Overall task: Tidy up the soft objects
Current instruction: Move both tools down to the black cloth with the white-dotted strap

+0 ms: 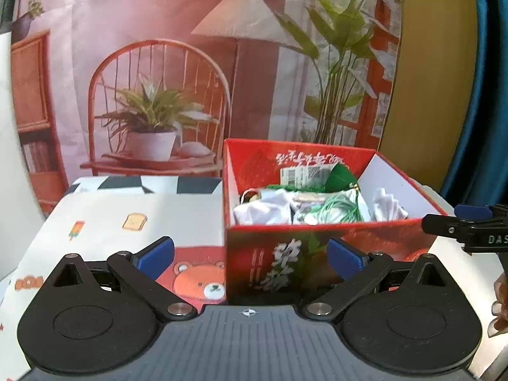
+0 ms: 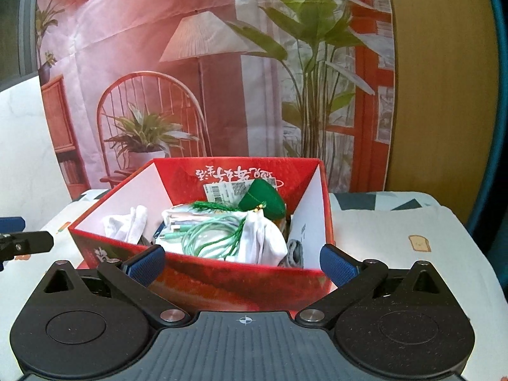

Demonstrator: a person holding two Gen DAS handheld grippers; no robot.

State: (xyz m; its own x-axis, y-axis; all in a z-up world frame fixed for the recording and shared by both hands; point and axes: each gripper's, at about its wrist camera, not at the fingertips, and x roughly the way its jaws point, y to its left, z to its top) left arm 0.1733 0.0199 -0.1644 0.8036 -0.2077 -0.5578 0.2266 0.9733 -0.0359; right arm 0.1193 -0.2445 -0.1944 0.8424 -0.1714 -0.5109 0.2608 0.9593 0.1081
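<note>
Several soft things lie heaped inside the red box (image 2: 222, 273), an open cardboard carton with glossy printed outer walls and plain white inner side walls. A green pouch (image 2: 262, 200) of smooth fabric, rounded like a cone and fitted with a small gold clasp, leans against the far wall beside a white barcode label (image 2: 222, 192). A dark green tassel (image 2: 208, 205) stretches across the pile below it. A coil of pale green cord (image 2: 211, 234) rests on a crumpled white cloth (image 2: 265, 238), and a second wad of white cloth (image 2: 127, 223) sits in the left corner as the right wrist camera sees it. Something grey and knitted (image 2: 295, 254) pokes up at the near right corner; most of it is hidden by the wall. Flat packets under the cord are too blurred to identify.

The box stands on a bench covered with a white cloth (image 1: 104, 222) printed with toast, a popsicle and a bear.

The left claw (image 1: 250, 254) is spread wide apart, holding nothing, its blue textured pads framing the box's near left corner. The right claw (image 2: 243, 262) is likewise wide apart and empty, just before the near wall. Its tip (image 1: 457, 225) enters the left camera's view, cut off by the frame edge.
</note>
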